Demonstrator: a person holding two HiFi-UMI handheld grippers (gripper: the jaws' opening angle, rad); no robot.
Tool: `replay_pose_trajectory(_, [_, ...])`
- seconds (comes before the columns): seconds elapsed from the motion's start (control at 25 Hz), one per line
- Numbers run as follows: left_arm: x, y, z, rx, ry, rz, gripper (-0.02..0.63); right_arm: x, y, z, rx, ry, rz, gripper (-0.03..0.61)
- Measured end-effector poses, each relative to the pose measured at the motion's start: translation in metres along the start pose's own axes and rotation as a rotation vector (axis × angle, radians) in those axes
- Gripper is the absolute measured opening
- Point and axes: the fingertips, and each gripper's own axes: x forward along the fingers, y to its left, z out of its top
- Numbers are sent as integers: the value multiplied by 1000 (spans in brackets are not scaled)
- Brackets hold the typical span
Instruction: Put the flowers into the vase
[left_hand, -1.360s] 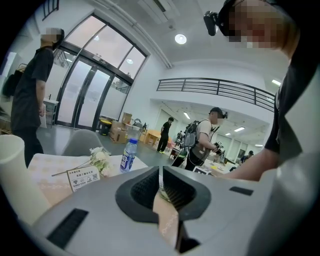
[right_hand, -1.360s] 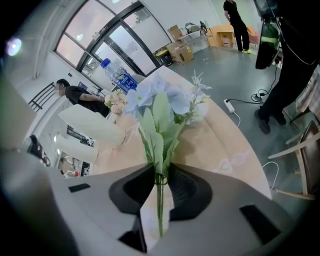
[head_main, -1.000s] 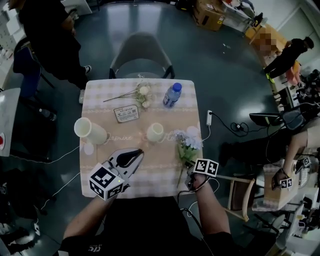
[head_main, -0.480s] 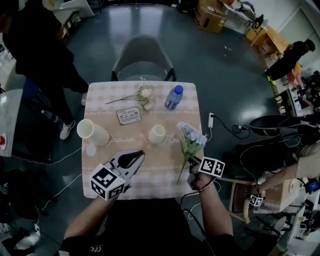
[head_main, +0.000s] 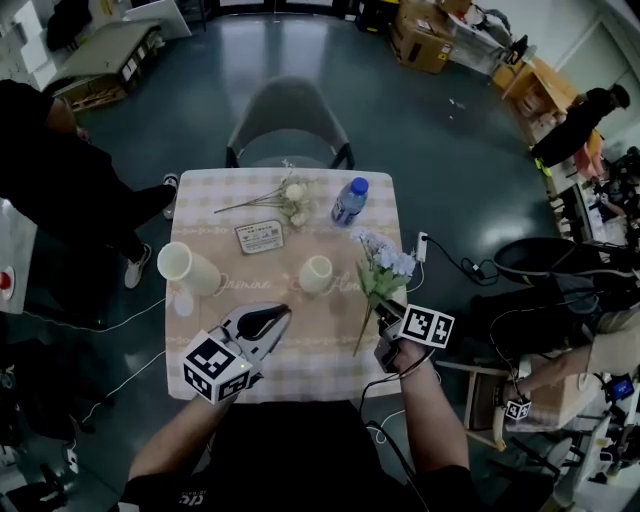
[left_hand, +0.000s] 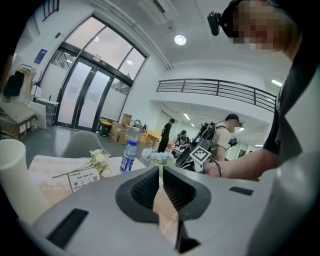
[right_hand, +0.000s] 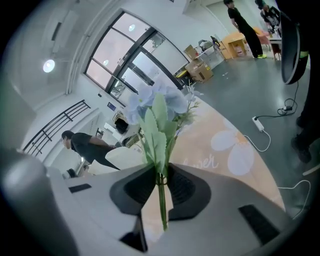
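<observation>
Blue flowers (head_main: 385, 265): up off the counter, held by the stem in the right gripper (head_main: 384, 318), over the counter's right edge.
Stem: its long way runs from the blooms at the far end, back through the jaws. The bare end pokes out low and left, toward the person.
Right jaws: pinching the thin green stem, with only a small gap between them.
Small vase (head_main: 316, 273): stands upright on the counter (head_main: 330, 345). It is left of the right jaws and a bit farther away, and it does not touch the flowers.
Next move, my guess: the bare end has to tip down and go left, over the vase's open top.
Left gripper (head_main: 272, 318): jaws pressed together with nothing in them, low over the counter. Its tip looks a little nearer the small vase than the right jaws are.
Tall vase (head_main: 187, 268): stands on the left side of the counter.
White flowers (head_main: 285, 195): lie flat at the far side, beside a bottle (head_main: 348, 200), with a card (head_main: 259, 236) in front.
</observation>
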Motion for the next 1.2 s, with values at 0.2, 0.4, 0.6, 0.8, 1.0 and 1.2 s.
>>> replay_pose_trajectory(0.2, [-3,0,2,-4,-2,6,14,0,10,10,-25,-3,10,81])
replay_pose_trajectory(0.4, [-6,0,5,-3,-7,15,14,1,24,25,-58,-16,26,81])
replay_pose_trajectory(0.6, [-7,-1,6,-2,-9,18,14,2,38,39,-88,-30,48,81])
replay_pose_trajectory(0.8, [-7,-5,2,2,-8,10,14,2,51,54,-119,-52,67,81])
replay_pose_trajectory(1.0, [-10,-9,3,2,-9,13,14,0,68,72,-164,-76,79,81])
replay_pose_trajectory(1.2, [-14,-11,4,4,-11,21,14,0,87,89,-207,-103,95,81])
